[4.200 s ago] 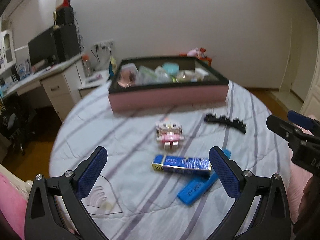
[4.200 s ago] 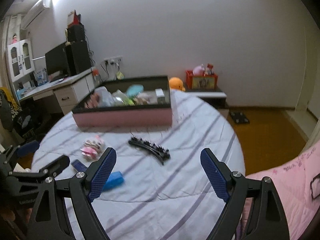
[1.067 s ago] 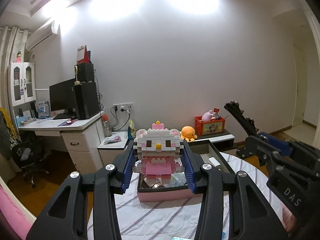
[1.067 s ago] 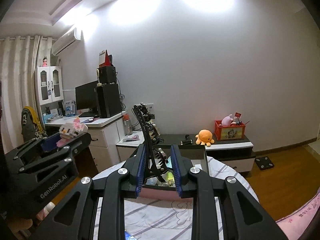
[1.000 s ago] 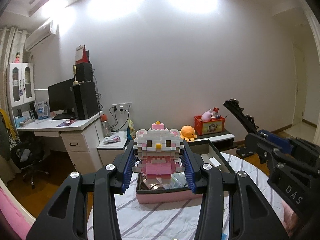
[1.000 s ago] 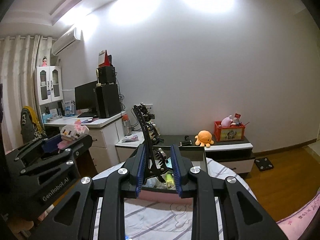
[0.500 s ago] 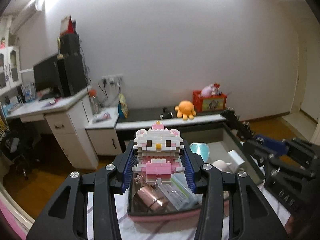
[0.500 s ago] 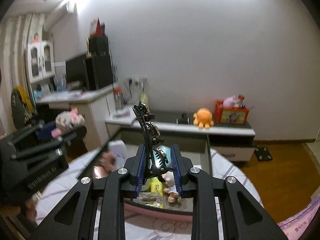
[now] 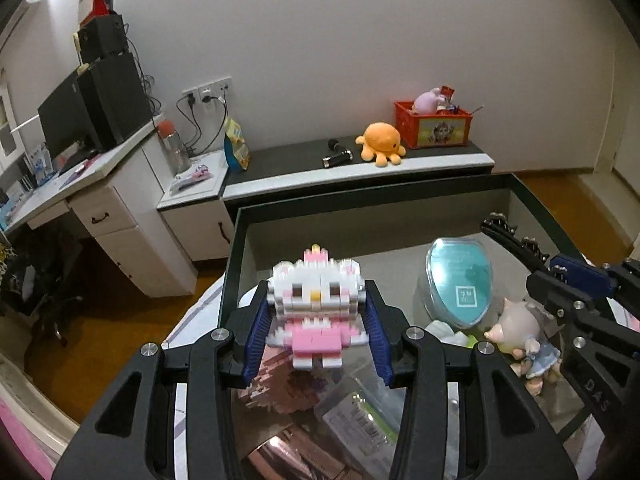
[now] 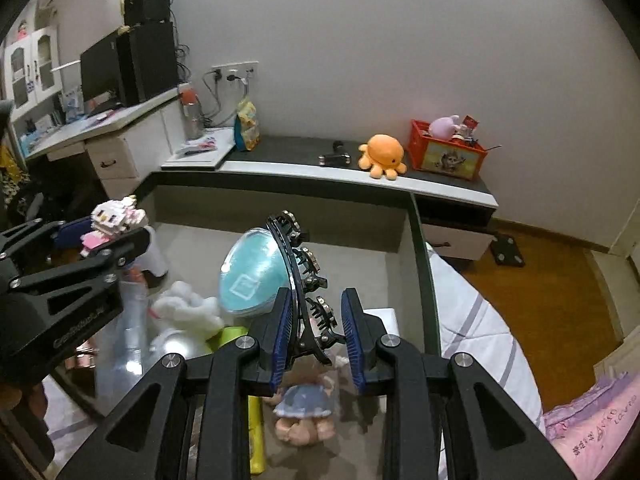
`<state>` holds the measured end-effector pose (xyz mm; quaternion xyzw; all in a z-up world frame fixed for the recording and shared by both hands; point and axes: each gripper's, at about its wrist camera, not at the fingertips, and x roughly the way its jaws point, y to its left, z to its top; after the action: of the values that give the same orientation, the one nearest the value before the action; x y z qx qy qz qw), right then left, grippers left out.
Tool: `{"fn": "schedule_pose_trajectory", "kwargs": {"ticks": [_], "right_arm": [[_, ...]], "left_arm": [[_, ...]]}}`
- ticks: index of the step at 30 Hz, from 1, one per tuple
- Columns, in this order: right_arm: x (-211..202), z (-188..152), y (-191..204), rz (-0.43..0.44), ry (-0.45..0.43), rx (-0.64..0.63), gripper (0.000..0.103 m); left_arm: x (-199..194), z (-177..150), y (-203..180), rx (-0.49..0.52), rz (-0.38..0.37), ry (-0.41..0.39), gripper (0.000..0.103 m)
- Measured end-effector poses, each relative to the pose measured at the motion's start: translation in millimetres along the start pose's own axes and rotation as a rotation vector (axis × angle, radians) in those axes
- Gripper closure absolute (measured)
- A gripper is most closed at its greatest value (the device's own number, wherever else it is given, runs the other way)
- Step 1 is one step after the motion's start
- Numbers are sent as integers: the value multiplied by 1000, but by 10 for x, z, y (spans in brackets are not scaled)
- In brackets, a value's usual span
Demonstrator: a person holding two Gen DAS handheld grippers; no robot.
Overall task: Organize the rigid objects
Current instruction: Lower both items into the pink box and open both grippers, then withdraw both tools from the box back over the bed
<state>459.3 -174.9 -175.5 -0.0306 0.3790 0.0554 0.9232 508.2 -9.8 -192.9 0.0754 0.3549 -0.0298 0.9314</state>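
Box (image 9: pixel 234 240) sits open on the bed, both grippers hanging over it. Left gripper (image 9: pixel 318 332) is clamped on the cat toy (image 9: pixel 316 300), upright above the box's near-left clutter. Right gripper (image 10: pixel 316 334) pinches the black hair clip (image 10: pixel 302 276) by its lower end, the clip rising over the teal case (image 10: pixel 250 272) and doll (image 10: pixel 306 408).

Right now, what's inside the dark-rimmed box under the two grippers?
In the box: a teal oval case, a small doll in a blue dress, a white plush and clear packets. The grippers hide the near part.
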Motion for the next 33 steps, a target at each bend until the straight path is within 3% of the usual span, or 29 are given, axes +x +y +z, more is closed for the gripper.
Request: {"fn": "schedule_pose_trajectory", "kwargs": {"ticks": [2, 3, 5, 6, 7, 9, 15, 23, 26, 33], "right_arm": [[28, 12, -10, 3, -1, 14, 77], [27, 12, -26, 4, -7, 21, 74], [-8, 9, -8, -1, -25, 25, 55], [-33, 13, -6, -2, -37, 30, 37], [-76, 11, -2, 2, -53, 34, 28], [-208, 11, 15, 6, -87, 35, 25], [-686, -3, 78, 17, -186, 33, 22], [-1645, -293, 200, 52, -343, 26, 15], [-2013, -489, 253, 52, -412, 21, 0], [-2675, -911, 381, 10, -517, -4, 0]], "left_arm": [[-13, 4, -1, -4, 5, -25, 50], [-29, 8, 18, -7, 9, -34, 41], [-131, 9, 21, -9, 13, -78, 26], [-190, 8, 32, -13, 17, -96, 19], [-280, 3, 40, -17, 16, -117, 18], [-423, 0, 85, -34, 6, -147, 11], [-1006, -67, 207, -71, 10, -238, 1], [-2151, -497, 335, -150, -14, -429, 0], [-2492, -718, 340, -164, -14, -470, 0], [-3060, -1198, 253, -191, -43, -517, 0]]}}
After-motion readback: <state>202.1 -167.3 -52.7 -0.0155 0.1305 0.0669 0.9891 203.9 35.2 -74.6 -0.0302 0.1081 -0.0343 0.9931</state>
